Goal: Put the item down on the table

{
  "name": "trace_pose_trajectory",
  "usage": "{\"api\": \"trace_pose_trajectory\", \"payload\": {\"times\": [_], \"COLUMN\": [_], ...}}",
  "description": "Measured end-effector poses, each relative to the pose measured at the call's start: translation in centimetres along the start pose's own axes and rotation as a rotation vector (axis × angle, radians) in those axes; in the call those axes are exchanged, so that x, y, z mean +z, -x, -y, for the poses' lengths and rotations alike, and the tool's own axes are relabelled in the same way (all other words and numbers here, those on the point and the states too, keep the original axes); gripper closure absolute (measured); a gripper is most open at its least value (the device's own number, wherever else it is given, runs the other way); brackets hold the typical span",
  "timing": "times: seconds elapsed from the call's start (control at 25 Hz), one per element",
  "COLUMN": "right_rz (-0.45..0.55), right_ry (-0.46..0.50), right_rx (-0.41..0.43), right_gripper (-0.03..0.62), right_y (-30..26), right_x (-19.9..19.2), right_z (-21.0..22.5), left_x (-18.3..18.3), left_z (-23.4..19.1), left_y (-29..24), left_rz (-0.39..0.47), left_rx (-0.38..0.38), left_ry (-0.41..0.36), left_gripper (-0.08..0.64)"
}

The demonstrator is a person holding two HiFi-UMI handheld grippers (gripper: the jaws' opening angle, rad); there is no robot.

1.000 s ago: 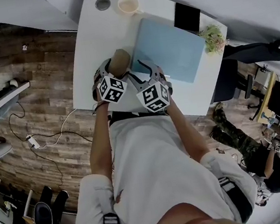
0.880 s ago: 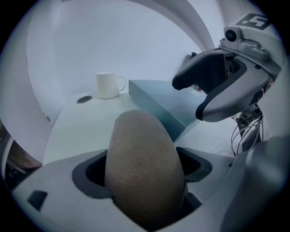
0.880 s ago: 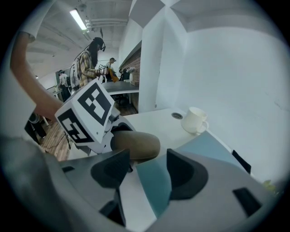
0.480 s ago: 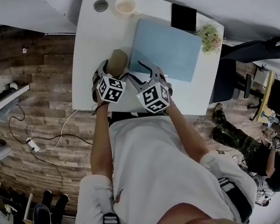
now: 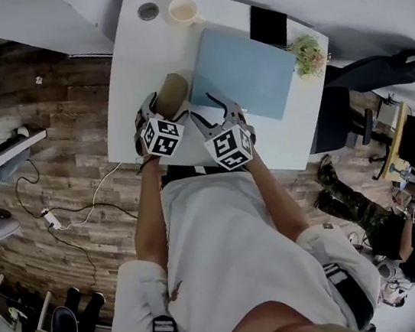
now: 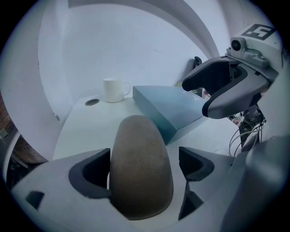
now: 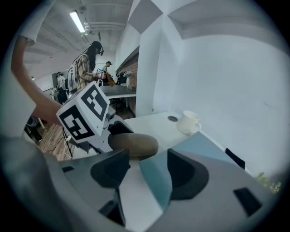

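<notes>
Looking down from the head view, you have the brown oblong item (image 5: 172,91) lying on the white table (image 5: 134,64), near its left edge and just beside the blue box (image 5: 243,71). Your left gripper (image 5: 168,107) straddles the item's near end. Your right gripper (image 5: 224,108) hangs close alongside, by the near corner of the box. A mug (image 5: 182,9) stands well apart at the far end.

From the left gripper view, the jaws have just been opening and stand spread wide with the item between them. The right pad (image 6: 195,163) is clear of it, with table showing in the gap. The left pad (image 6: 93,172) sits right against the item's flank; whether it brushes the surface you cannot tell, but nothing is squeezing. The item appears to rest its own weight on the table top.

From the right gripper view, that claw's jaws are apart too and pinch nothing. Between them you see only bare table and the edge of the box. The item lies beyond, next to the left gripper's marker cube.

By my reading, the set-down is made and you are at the release. The next move calls for drawing the left gripper straight back along its own line. Lean it slightly away from the left pad's side, so the pad does not drag or roll the rounded item as you leave.
</notes>
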State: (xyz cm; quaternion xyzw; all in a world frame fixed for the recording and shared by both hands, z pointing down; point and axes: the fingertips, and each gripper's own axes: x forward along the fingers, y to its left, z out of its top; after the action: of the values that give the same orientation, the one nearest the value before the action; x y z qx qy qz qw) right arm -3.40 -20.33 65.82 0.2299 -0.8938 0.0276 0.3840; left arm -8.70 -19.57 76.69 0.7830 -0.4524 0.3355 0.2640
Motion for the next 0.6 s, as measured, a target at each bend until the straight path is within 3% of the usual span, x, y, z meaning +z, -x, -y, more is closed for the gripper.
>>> {"api": "trace_pose_trajectory", "payload": {"times": [0.2,0.6], "right_rz": [0.041,0.188], "right_ry": [-0.027,-0.079], "right_rx": [-0.017,-0.122], "right_gripper": [0.325,0.339], "right_y": [1.0,5.0], "right_x": [0.6,3.4], "right_z": [0.2,2.0], "left_x": [1.4,8.0], "left_z": [0.1,-0.9], "left_y": [2.0,10.2], "left_rz": [0.07,0.376], "left_rx": [0.034,0.169], "left_ry": [-0.024,-0.023], "left_gripper": [0.081,0.14]}}
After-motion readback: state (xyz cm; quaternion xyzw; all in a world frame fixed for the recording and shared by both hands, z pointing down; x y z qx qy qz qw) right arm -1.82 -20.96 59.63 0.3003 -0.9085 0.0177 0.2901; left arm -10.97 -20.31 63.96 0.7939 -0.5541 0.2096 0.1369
